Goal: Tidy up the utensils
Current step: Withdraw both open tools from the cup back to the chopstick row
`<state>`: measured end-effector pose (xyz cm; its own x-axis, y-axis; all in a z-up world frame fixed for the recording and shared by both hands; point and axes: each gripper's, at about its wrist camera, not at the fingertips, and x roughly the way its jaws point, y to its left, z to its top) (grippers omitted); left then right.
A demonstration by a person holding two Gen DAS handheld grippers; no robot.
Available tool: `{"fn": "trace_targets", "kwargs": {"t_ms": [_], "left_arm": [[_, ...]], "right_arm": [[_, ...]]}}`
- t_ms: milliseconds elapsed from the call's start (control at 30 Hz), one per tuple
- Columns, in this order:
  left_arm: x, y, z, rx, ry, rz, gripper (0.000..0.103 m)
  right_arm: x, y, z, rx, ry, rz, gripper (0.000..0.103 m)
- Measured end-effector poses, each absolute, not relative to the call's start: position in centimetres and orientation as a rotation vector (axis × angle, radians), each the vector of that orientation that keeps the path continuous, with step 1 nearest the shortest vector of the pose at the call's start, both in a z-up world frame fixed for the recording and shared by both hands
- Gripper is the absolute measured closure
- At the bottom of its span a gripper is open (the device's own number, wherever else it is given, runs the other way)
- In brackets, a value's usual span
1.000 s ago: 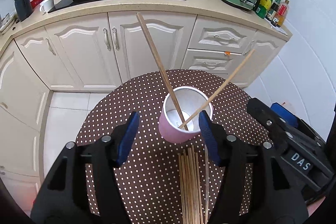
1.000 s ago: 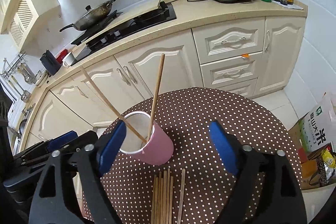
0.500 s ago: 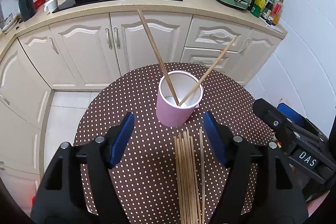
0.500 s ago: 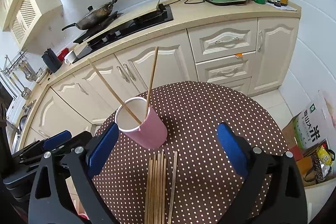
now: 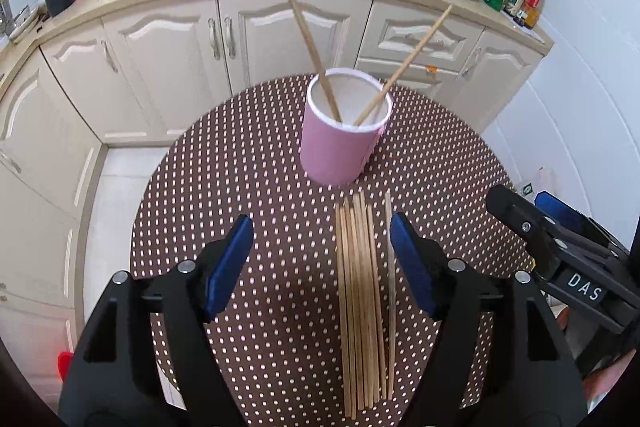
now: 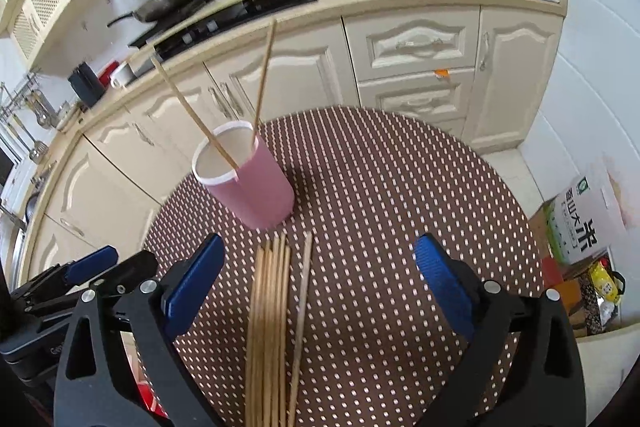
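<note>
With both hand-held grippers, left (image 5: 322,261) and right (image 6: 316,277), spread and empty, their jaws having just widened, I judged the chopsticks (image 5: 362,291) at the cup's (image 5: 340,143) six o'clock light, stiff, roll-prone; I'd pinch the lone stick (image 6: 302,301) mid-length.

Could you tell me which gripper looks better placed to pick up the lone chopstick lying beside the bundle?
Probably the left gripper: the lone chopstick lies just inside its right pad, jaws open.
</note>
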<state>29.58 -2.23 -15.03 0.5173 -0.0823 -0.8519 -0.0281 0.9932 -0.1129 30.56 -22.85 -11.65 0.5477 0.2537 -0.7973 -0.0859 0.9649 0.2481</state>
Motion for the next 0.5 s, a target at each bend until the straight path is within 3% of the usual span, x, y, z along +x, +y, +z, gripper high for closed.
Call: {"fn": "trace_targets", "kwargs": {"t_ms": [500], "left_arm": [[28.1, -1.8, -21.4, -0.142, 1.192, -0.038, 0.033]], "right_arm": [[29.6, -21.3, -17.8, 0.092, 1.152, 0.161, 0.01]]}}
